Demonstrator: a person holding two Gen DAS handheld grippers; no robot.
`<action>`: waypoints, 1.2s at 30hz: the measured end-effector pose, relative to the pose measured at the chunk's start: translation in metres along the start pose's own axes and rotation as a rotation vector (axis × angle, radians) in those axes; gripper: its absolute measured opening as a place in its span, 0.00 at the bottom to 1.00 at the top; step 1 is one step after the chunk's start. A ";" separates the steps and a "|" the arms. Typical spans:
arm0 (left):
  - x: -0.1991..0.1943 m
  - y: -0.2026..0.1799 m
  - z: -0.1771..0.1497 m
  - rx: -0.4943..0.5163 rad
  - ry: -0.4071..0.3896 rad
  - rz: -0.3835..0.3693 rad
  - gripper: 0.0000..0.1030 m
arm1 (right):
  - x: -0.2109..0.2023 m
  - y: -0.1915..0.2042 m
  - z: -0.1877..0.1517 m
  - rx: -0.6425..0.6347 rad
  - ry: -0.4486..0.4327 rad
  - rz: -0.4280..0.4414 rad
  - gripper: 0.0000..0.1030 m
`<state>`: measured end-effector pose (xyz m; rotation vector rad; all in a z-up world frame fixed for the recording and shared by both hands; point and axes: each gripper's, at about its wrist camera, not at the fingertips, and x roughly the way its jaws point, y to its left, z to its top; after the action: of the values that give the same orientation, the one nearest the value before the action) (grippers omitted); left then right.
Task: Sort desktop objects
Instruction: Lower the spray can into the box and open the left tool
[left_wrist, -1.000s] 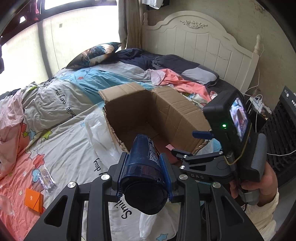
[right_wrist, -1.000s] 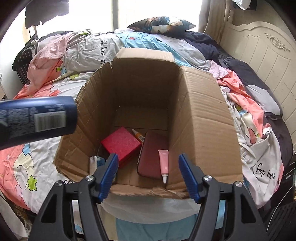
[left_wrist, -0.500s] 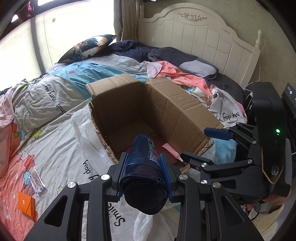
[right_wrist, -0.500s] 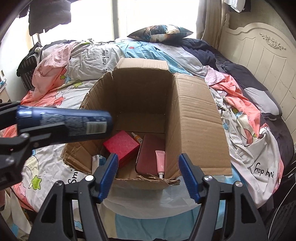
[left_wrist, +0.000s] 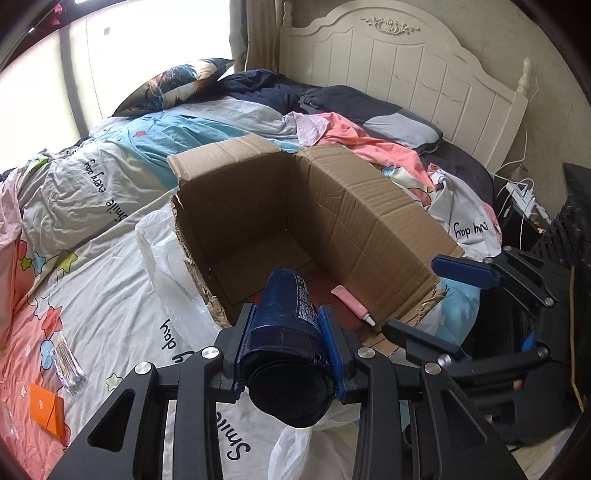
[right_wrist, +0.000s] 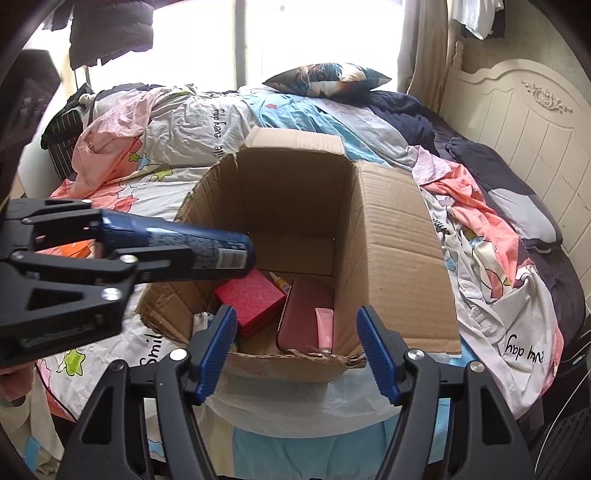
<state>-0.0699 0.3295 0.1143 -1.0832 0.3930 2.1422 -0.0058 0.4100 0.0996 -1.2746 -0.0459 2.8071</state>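
since a second ago the dark blue bottle (left_wrist: 286, 321) has pushed forward, its far end now over the near left edge of the cardboard box (left_wrist: 354, 221), where before it hung short of the box. left claw (left_wrist: 288, 332) clamps the bottle across its body, holding it lying level and pointing ahead. right claw (right_wrist: 295, 347) stands wide apart with nothing between its blue pads (right_wrist: 216, 350), hovering just short of the box's torn near wall. inside the box, ahead of the right claw, a pink tube (right_wrist: 325, 328) lies on a maroon case (right_wrist: 303, 314), with a red box (right_wrist: 249, 297) just left of it. left of the left claw, an orange card (left_wrist: 46, 408) and a clear packet (left_wrist: 68, 363) lie on the bed (left_wrist: 110, 295).
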 end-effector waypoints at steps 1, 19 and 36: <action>0.001 0.000 0.000 0.000 0.002 -0.002 0.34 | -0.002 0.002 0.000 -0.007 -0.004 0.003 0.62; 0.009 -0.001 0.007 -0.018 -0.005 -0.019 0.58 | -0.002 0.007 0.001 -0.024 -0.011 0.004 0.62; -0.014 0.049 -0.010 -0.172 -0.035 0.031 1.00 | 0.003 0.023 0.005 -0.029 -0.004 0.010 0.62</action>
<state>-0.0933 0.2830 0.1172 -1.1387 0.2125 2.2519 -0.0121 0.3872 0.0995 -1.2788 -0.0804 2.8275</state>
